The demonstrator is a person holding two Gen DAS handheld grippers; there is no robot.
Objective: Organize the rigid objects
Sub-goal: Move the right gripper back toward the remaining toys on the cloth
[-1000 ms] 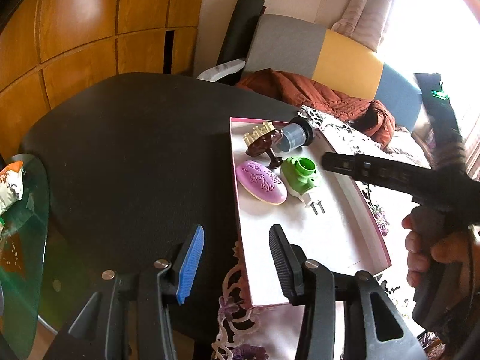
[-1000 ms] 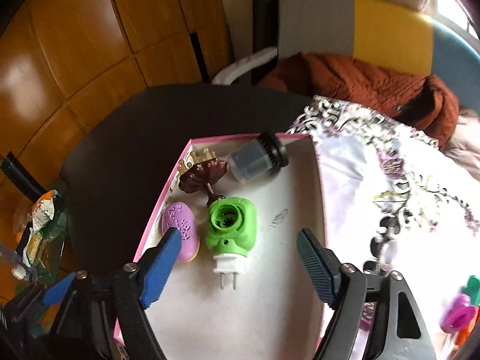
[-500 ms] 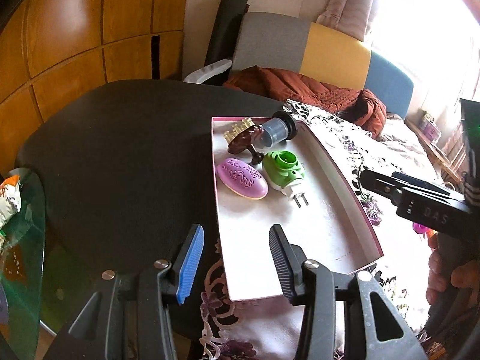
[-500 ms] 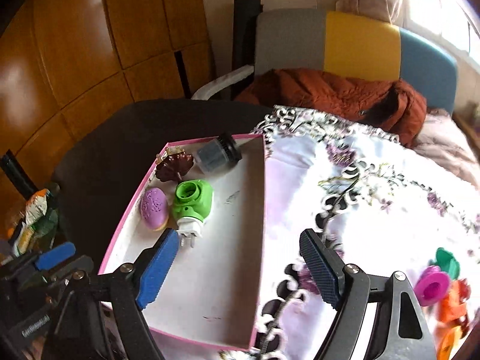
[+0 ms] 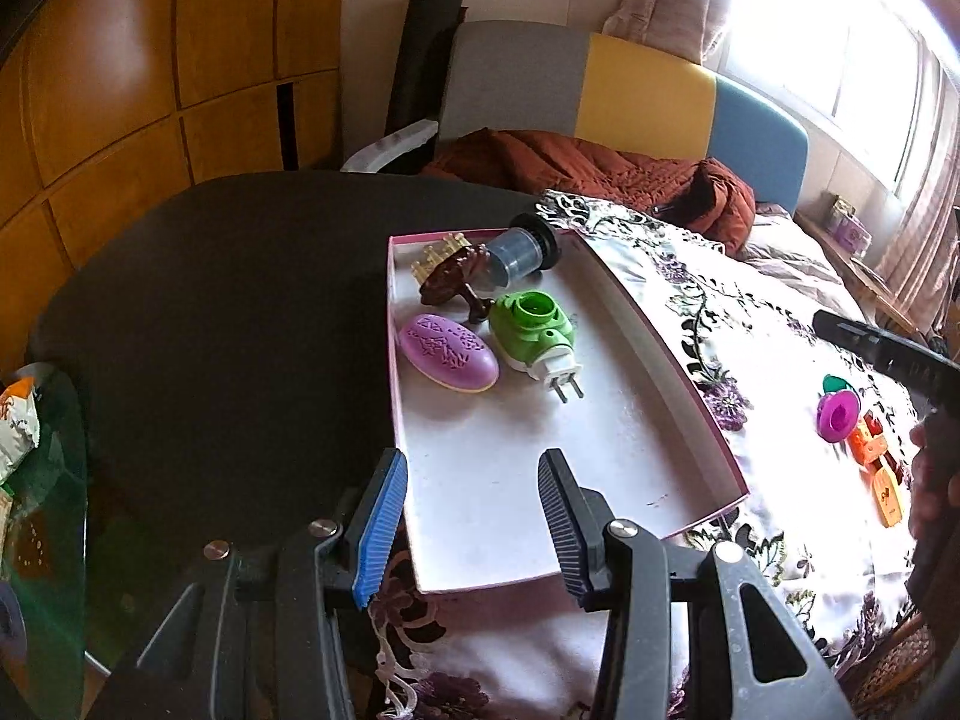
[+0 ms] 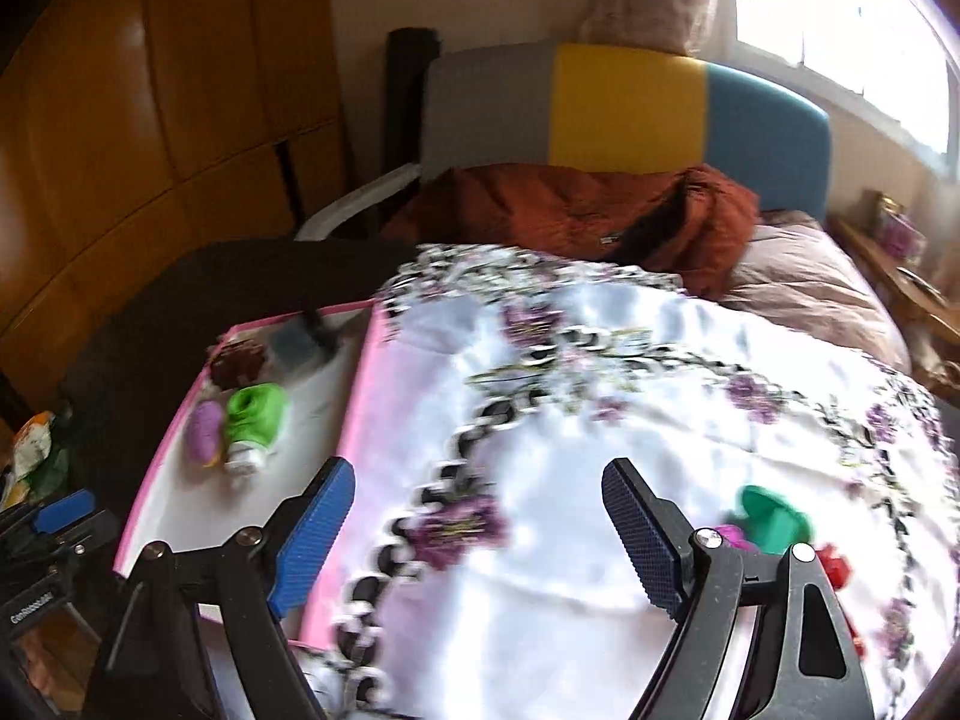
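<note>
A pink-rimmed white tray (image 5: 606,474) (image 6: 354,420) holds a purple soap-shaped oval (image 5: 449,351), a green plug-in device (image 5: 531,327) (image 6: 255,414), a brown comb-like piece (image 5: 450,279) and a clear jar with a black lid (image 5: 521,252). My left gripper (image 5: 471,531) is open and empty at the tray's near edge. My right gripper (image 6: 480,534) is open and empty above the floral cloth (image 6: 600,420). Loose toys lie right of it: a green piece (image 6: 771,519), a purple ring (image 5: 837,414) and orange pieces (image 5: 876,462).
A dark round table (image 5: 240,300) lies left of the tray. A glass side table with a snack bag (image 5: 18,420) is at far left. A rust-coloured blanket (image 5: 570,168) and a grey, yellow and blue headboard (image 6: 630,108) are behind.
My right gripper has swung right, off the tray and over the floral cloth toward the loose toys. My left gripper's view has shifted right a little. The tray's contents have not moved.
</note>
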